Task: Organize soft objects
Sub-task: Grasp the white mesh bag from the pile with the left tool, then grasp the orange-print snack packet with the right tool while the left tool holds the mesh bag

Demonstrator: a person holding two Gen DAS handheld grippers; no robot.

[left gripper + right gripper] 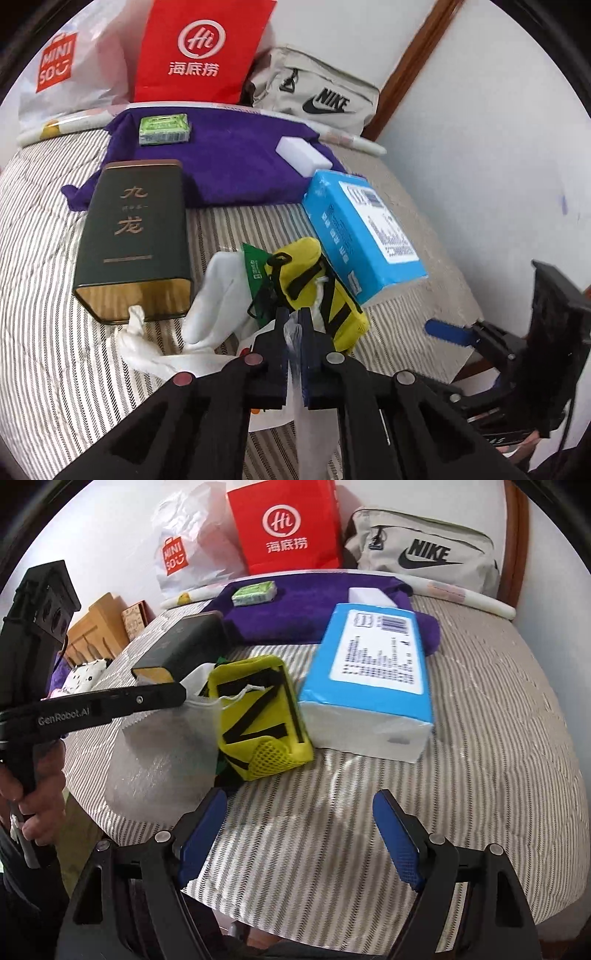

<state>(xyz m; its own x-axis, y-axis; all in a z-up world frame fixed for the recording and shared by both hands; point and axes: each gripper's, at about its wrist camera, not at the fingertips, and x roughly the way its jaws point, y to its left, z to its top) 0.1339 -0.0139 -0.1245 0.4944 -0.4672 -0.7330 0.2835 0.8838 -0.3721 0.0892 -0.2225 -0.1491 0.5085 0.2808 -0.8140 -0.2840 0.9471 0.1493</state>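
Note:
My left gripper [293, 321] is shut on the edge of a translucent white mesh bag [295, 347], held up over the striped bed; the bag hangs from it in the right wrist view [166, 746]. A yellow pouch with black straps [314, 284] lies just past the fingertips, beside white socks [218, 295] and a green card [255, 273]. The pouch also shows in the right wrist view [258, 720]. My right gripper [299, 834] is open and empty above the bed's near edge, a little short of the pouch.
A dark green tin [136, 236], a blue tissue pack [362, 232], a purple cloth [229, 162] with a green packet [164, 127] and a white sponge [303, 153] lie on the bed. Red bag [207, 48], Miniso bag [59, 70] and Nike bag [317, 96] stand behind.

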